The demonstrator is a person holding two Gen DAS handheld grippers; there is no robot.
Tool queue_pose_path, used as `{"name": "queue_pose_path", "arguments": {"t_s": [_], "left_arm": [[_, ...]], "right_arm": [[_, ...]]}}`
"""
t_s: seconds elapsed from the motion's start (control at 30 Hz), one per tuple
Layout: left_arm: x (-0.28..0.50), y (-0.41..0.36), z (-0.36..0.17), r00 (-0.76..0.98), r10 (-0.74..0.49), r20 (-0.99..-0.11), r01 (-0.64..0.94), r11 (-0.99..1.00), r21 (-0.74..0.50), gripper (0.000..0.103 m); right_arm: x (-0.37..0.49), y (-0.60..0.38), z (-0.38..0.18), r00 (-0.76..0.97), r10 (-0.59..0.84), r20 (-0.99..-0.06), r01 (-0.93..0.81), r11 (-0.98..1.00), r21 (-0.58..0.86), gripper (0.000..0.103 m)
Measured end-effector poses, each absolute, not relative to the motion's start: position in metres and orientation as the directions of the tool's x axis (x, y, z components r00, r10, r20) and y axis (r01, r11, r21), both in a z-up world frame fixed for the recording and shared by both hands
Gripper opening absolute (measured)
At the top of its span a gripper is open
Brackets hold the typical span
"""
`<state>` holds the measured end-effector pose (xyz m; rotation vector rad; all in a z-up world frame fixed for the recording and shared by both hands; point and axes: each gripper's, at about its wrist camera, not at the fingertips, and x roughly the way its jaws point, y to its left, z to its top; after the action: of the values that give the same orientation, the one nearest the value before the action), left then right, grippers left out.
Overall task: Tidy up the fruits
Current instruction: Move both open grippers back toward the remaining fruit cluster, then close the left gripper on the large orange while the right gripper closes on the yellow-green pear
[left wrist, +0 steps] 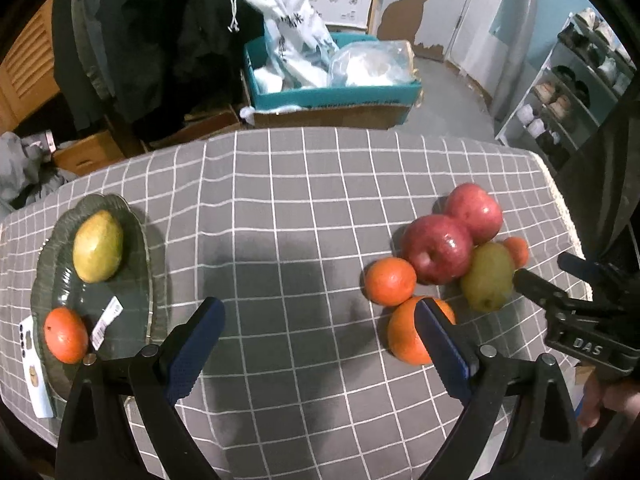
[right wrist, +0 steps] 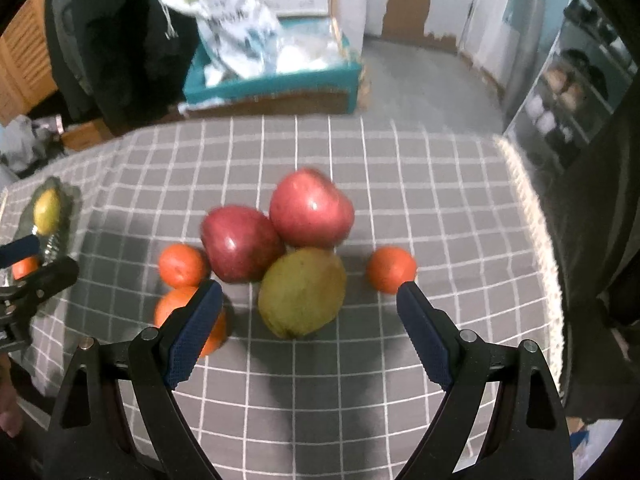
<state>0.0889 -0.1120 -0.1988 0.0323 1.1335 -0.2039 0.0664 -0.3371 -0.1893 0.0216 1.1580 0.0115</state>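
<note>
Right wrist view showed the right hand-held gripper [right wrist: 310,294] wide open and empty, a blurred yellow-green mango [right wrist: 302,293] between its fingers on the table [right wrist: 440,208], two red apples [right wrist: 276,224] just beyond. An orange [right wrist: 190,320] sat half hidden behind its left finger. The left hand-held gripper [left wrist: 318,314] also gaped empty.

The table [left wrist: 320,184] is covered by a grey checked cloth [left wrist: 280,240]. At left on it lie a glass plate [left wrist: 148,264] and a white phone [left wrist: 34,376]. At right lie two apples [left wrist: 438,254], a mango [left wrist: 488,280] and three oranges [left wrist: 390,281], clustered.
</note>
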Motion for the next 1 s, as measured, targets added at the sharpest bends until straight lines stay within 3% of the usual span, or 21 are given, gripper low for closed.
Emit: {"name": "queue_pose_path", "arguments": {"t_s": [0.73, 0.87, 1.0], "left_arm": [[0.102, -0.128, -0.244, 0.33, -0.138, -0.934, 0.172, 0.981, -0.084, 0.097], [0.101, -0.134, -0.243, 0.325, -0.153, -0.933, 0.19, 0.977, -0.094, 0.096], [0.098, -0.142, -0.243, 0.319, -0.165, -0.933, 0.209, 0.973, -0.1, 0.097]], "right_arm": [[0.097, -0.338, -0.257, 0.277, 0.061, -0.959, -0.002, 0.998, 0.063, 0.088], [0.1, -0.338, -0.264, 0.261, 0.108, -0.959, 0.008, 0.993, 0.114, 0.072], [0.097, -0.338, -0.263, 0.271, 0.103, -0.957, 0.008, 0.994, 0.109, 0.072]]}}
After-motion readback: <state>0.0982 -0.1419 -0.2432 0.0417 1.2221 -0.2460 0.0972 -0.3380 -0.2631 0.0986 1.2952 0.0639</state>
